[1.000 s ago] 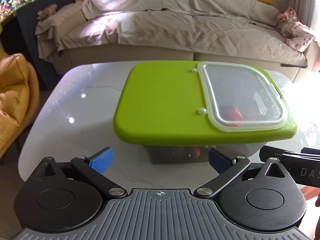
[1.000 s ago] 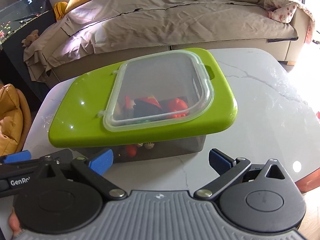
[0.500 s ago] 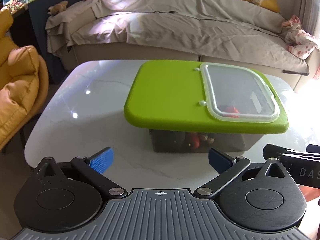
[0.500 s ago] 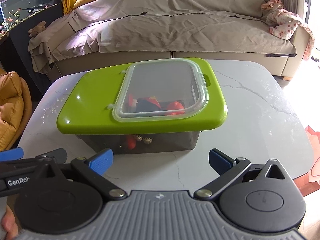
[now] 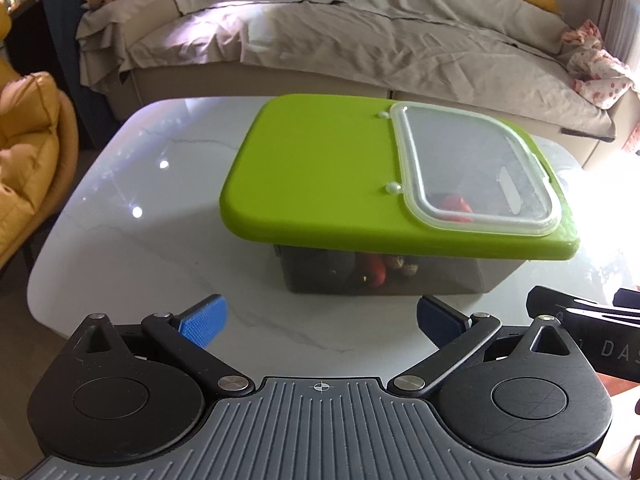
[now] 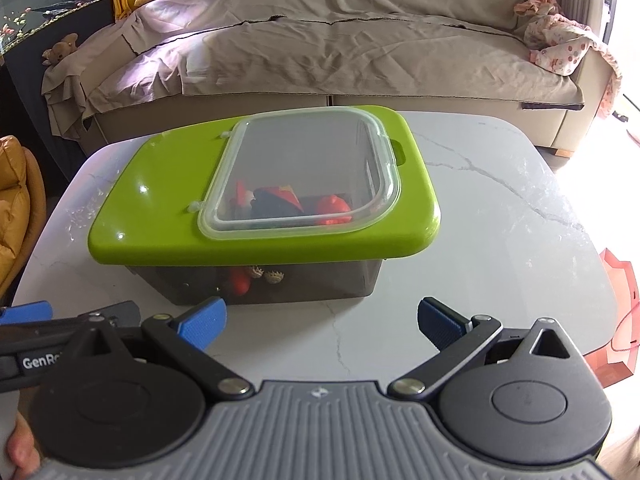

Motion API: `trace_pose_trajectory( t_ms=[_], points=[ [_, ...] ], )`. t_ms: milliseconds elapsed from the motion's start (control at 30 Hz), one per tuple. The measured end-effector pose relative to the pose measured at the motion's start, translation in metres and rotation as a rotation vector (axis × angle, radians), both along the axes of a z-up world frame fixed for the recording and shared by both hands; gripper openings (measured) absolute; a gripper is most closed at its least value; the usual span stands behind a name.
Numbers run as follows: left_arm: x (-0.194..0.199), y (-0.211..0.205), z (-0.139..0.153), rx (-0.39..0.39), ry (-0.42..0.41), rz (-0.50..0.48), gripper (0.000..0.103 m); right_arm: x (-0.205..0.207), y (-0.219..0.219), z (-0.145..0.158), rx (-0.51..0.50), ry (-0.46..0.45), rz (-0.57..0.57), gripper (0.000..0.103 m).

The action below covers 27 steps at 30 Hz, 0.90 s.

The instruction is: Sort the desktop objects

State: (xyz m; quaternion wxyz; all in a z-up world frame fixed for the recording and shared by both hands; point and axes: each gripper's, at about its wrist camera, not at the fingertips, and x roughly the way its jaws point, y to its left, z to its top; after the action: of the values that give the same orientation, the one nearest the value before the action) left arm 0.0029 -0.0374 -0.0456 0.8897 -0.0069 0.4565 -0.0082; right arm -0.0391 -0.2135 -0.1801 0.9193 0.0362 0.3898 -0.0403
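A grey storage box with a lime-green lid (image 5: pixel 316 176) (image 6: pixel 168 216) stands on the white marble table (image 5: pixel 132 248) (image 6: pixel 500 240). Its clear hinged flap (image 5: pixel 472 168) (image 6: pixel 308 168) lies closed. Red and dark small objects (image 6: pixel 280 200) show through the flap and the box wall (image 5: pixel 376 272). My left gripper (image 5: pixel 320 320) hovers open in front of the box, nothing between its blue pads. My right gripper (image 6: pixel 322 320) is also open and empty, just short of the box's near wall. Each gripper shows at the edge of the other's view.
A long sofa under a beige cover (image 6: pixel 340 48) runs behind the table. A yellow cushioned chair (image 5: pixel 28 152) sits at the left. An aquarium (image 6: pixel 44 12) stands at far left. A reddish bag (image 6: pixel 616 312) lies off the table's right edge.
Both grippers have pulled back from the box, so it looks smaller and farther away. The box and its lid have not moved. Both grippers stay open.
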Motion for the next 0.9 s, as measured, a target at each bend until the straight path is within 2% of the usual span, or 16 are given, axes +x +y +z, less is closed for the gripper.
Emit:
trace_pose_trajectory(
  t_ms=[500, 900],
  points=[
    [0.0026, 0.0034, 0.0048, -0.021, 0.018, 0.012, 0.103, 0.0000, 0.0007, 0.0013, -0.002, -0.036, 0.005, 0.103],
    [0.0029, 0.0052, 0.0041, 0.002, 0.023, 0.016, 0.103, 0.0044, 0.0017, 0.0016, -0.012, -0.026, 0.023, 0.103]
  ],
)
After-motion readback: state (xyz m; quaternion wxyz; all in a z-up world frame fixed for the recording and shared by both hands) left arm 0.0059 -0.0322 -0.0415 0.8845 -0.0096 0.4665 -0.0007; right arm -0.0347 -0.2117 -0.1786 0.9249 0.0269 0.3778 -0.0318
